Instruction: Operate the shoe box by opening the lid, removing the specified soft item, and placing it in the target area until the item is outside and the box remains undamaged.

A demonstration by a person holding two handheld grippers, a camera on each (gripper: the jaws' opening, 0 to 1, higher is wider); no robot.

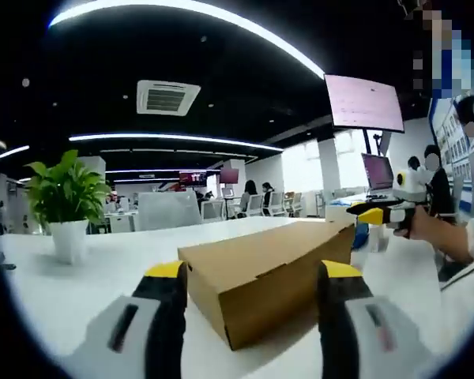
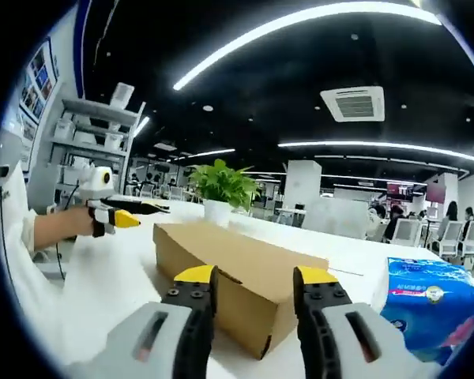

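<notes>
White tabletop [image 1: 87, 292] ran across a wide open-plan office with long ceiling light strips overhead. At lower centre of both views sat the brown cardboard shoe box [image 1: 268, 272], resting flat on the table with its lid down and a seam visible along the near side.

In the left gripper view the left gripper [image 1: 253, 272] had its yellow-tipped jaws spread wide, framing the box's near corner, with nothing between them. In the right gripper view the right gripper [image 2: 253, 276] was likewise parted and empty, its jaws flanking the opposite end of the box. Each gripper appeared in the other's view at the frame's edge, held by a person's hand, well apart from the box.

Further out stood a potted plant [image 1: 63, 201] at left of the left gripper view, and a blue tissue pack [image 2: 430, 304] at lower right of the right gripper view.

The lid looked unopened, so lifting it seemed the step in hand: one gripper should probably steady the base while the other catches the lid edge gently, avoiding crushing the cardboard.
</notes>
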